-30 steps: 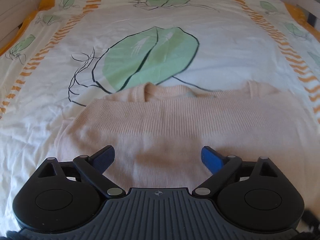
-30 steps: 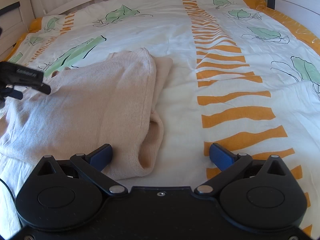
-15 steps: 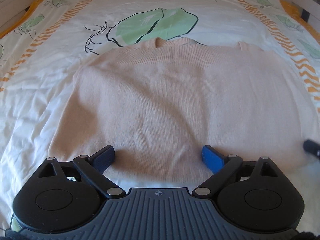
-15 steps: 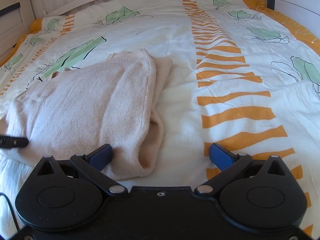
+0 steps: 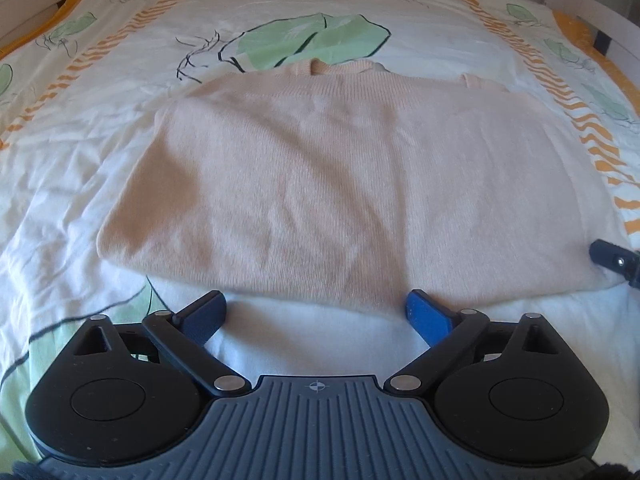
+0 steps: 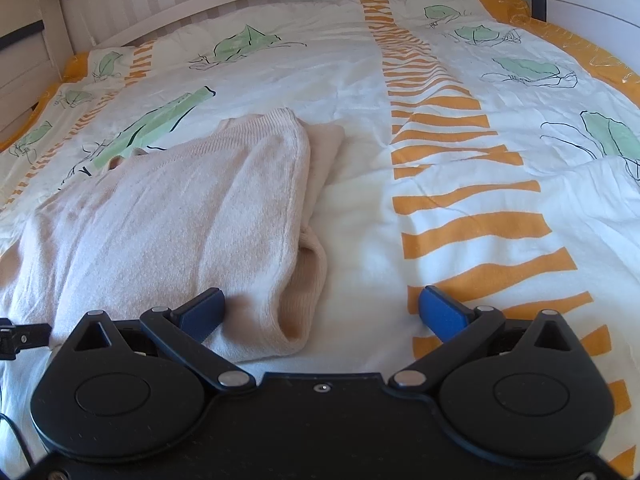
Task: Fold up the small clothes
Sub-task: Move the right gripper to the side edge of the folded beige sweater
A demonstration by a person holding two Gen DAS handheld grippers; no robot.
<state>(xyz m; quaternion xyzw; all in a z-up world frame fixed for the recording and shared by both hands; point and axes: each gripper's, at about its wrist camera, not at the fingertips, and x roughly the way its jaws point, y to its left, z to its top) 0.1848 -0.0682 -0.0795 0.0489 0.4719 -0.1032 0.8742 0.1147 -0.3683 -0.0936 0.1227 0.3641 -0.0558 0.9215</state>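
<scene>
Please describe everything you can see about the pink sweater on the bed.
The sweater is pale peach-pink fine knit with a ribbed neckline. It lies flat on the leaf-printed bedcover, its right side folded over so layers stack there. Both grippers are open and hold nothing; the right gripper straddles its near corner.

The folded sweater (image 6: 168, 216) runs past the left edge, its lower layers hidden underneath.
</scene>
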